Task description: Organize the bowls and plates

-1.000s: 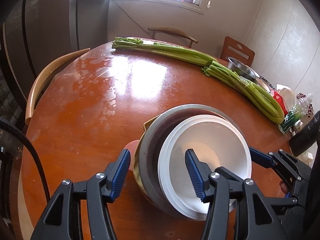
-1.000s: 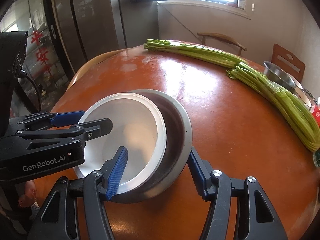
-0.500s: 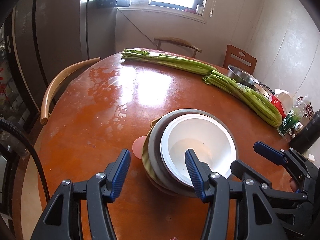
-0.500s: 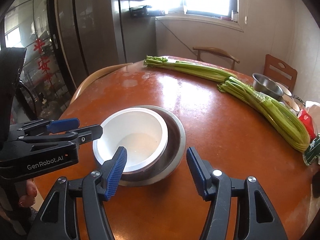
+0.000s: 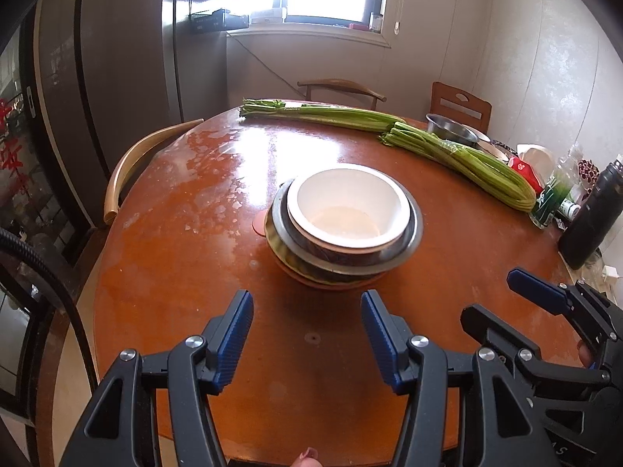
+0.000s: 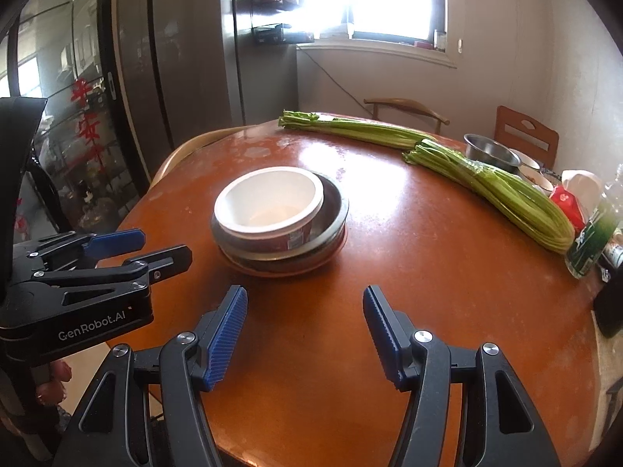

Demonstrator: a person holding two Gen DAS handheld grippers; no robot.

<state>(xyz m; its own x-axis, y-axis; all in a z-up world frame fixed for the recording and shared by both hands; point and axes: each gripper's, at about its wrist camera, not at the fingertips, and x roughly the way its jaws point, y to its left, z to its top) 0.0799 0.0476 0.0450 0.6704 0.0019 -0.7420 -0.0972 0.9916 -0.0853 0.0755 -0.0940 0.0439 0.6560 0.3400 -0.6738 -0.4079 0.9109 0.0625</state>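
Now my left gripper (image 5: 307, 329) hangs over the bare orange table (image 5: 175, 233), its blue pads parted with nothing between them; my right gripper (image 6: 305, 329) beside it is likewise spread and empty. Both sit apart from the stack near the table's middle: a white bowl (image 5: 350, 206) nests in a steel bowl (image 5: 412, 233), which rests on darker dishes and an orange plate (image 5: 335, 278). Celery (image 5: 459, 155) lies along the far edge, with another steel bowl (image 5: 451, 132) behind it

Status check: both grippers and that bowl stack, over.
Left gripper open, empty. Right gripper open, empty. White bowl nested atop the stack, mid-table. Nothing between grippers and stack.
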